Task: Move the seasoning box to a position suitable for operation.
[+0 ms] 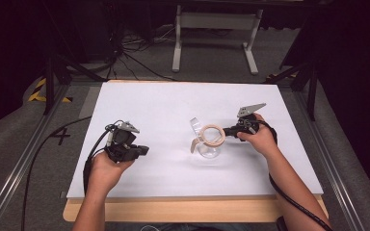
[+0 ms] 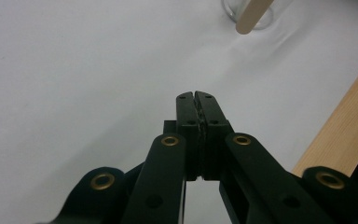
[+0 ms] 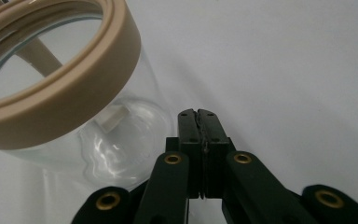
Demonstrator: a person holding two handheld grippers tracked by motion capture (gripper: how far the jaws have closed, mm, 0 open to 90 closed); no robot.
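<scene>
Both grippers' fingers are pressed together, left (image 2: pixel 196 95) and right (image 3: pixel 198 113); glass jar (image 3: pixel 116 140) cut off beside the right.

a black "4" marks the floor (image 1: pixel 60 136).

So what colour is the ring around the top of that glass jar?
Beige or tan; the ring on the glass jar shows best in the right gripper view.

Black hand-held gripper (image 2: pixel 197 98), brass rivets, grey plate, black cables
</scene>
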